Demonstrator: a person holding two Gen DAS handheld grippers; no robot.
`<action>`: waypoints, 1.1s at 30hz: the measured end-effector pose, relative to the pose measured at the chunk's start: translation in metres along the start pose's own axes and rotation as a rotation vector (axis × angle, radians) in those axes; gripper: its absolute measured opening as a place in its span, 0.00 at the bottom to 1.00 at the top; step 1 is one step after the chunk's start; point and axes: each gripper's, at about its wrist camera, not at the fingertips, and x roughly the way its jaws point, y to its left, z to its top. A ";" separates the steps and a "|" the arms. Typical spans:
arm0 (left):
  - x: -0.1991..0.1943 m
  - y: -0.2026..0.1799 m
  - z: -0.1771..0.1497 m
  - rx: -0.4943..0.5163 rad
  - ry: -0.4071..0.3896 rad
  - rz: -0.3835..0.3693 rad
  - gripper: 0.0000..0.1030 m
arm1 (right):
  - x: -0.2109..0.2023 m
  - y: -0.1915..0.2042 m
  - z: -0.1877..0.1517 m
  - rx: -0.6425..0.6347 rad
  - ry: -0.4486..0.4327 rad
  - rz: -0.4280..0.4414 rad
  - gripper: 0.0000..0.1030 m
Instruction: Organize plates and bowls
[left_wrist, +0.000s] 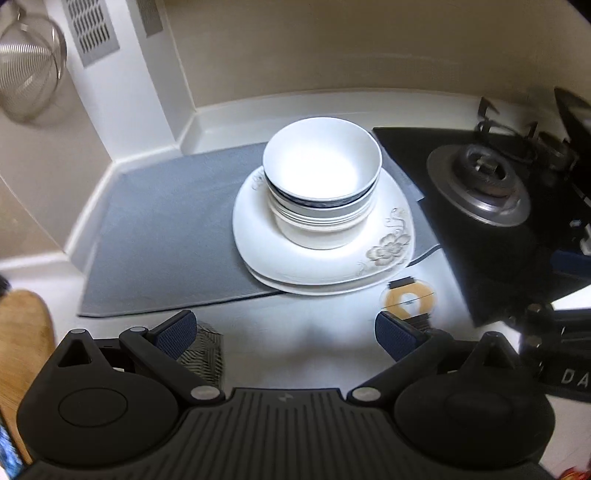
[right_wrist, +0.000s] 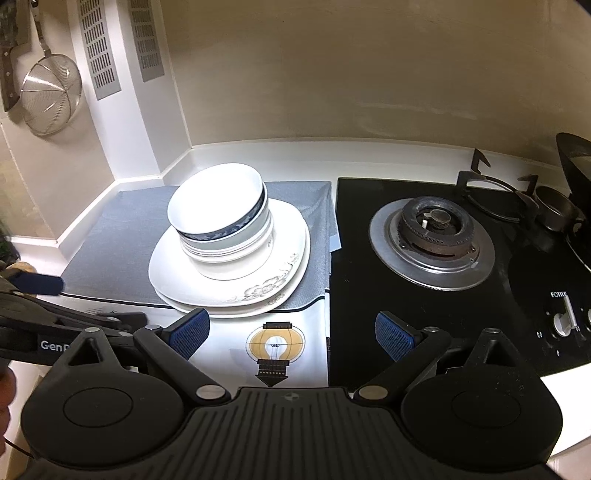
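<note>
Left gripper (left_wrist: 284, 334) and right gripper (right_wrist: 291, 332) gape wide, holding nothing.

We see stacked bowls (right_wrist: 221, 229) on stacked plates (right_wrist: 229, 291) on a mat (right_wrist: 110, 251), at the surface (right_wrist: 229, 151) corner; stove (right_wrist: 428, 236) right of it, strainer (right_wrist: 50, 98) hanging on the wall, left.

My left gripper (left_wrist: 284, 338) hangs over the white counter (left_wrist: 295, 343), jaws spread wide with nothing between them; ahead, nested bowls (left_wrist: 320, 188) sit on two stacked floral plates (left_wrist: 258, 236) on a grey mat (left_wrist: 162, 251); the black hob (left_wrist: 480, 240) lies right; a strainer (left_wrist: 27, 70) hangs upper left.
</note>
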 end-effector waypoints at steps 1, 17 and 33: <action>0.000 0.001 0.000 -0.008 -0.001 0.003 1.00 | -0.001 0.001 0.000 -0.003 -0.002 0.000 0.94; -0.007 0.000 -0.001 -0.025 -0.017 0.023 1.00 | -0.002 0.000 0.001 0.004 0.024 0.034 1.00; -0.010 -0.001 0.001 -0.035 -0.025 0.014 1.00 | -0.002 -0.003 0.002 0.004 0.039 0.031 1.00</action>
